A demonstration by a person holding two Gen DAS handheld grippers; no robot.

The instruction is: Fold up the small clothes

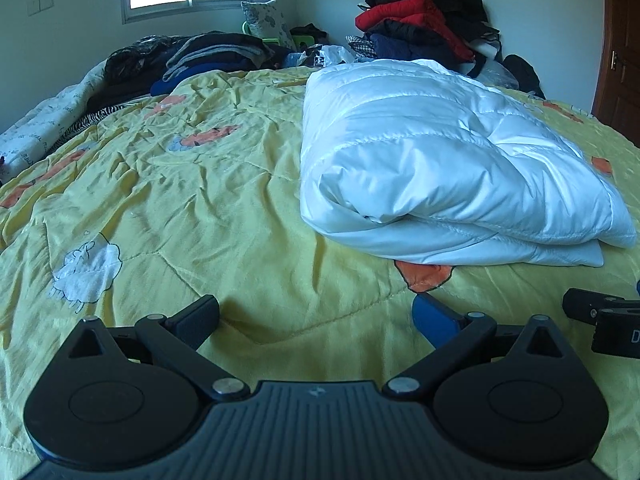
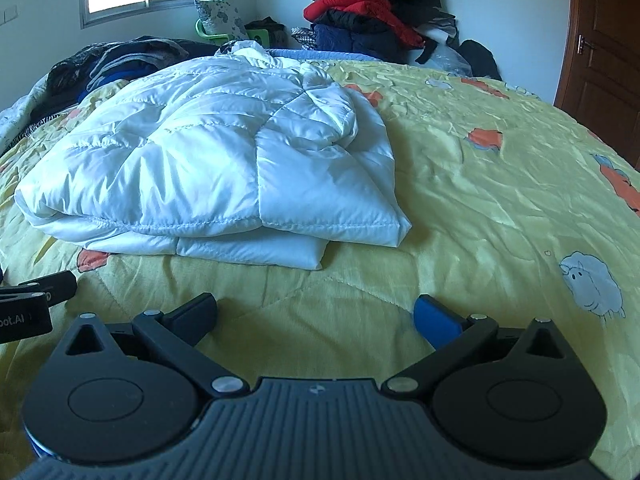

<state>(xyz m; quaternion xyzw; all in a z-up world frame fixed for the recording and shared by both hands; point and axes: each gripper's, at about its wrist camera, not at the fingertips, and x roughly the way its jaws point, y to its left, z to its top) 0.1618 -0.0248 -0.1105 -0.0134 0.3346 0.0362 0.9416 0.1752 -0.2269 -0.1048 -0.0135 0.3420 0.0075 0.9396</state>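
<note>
A white quilted puffer jacket (image 1: pixel 440 152) lies folded into a thick bundle on the yellow bedspread (image 1: pixel 208 200). It also shows in the right wrist view (image 2: pixel 208 160), left of centre. My left gripper (image 1: pixel 316 316) is open and empty, low over the bedspread, short of the jacket's near left corner. My right gripper (image 2: pixel 316 314) is open and empty, just short of the jacket's near right edge. Each gripper's body shows at the edge of the other's view: the right one in the left wrist view (image 1: pixel 604 320), the left one in the right wrist view (image 2: pixel 32 304).
A heap of dark, red and navy clothes (image 1: pixel 424 20) stands at the far right of the bed. Dark folded clothes (image 1: pixel 192 60) lie along the far left. A patterned pillow (image 1: pixel 266 20) leans under the window. A brown door (image 2: pixel 604 60) is at the right.
</note>
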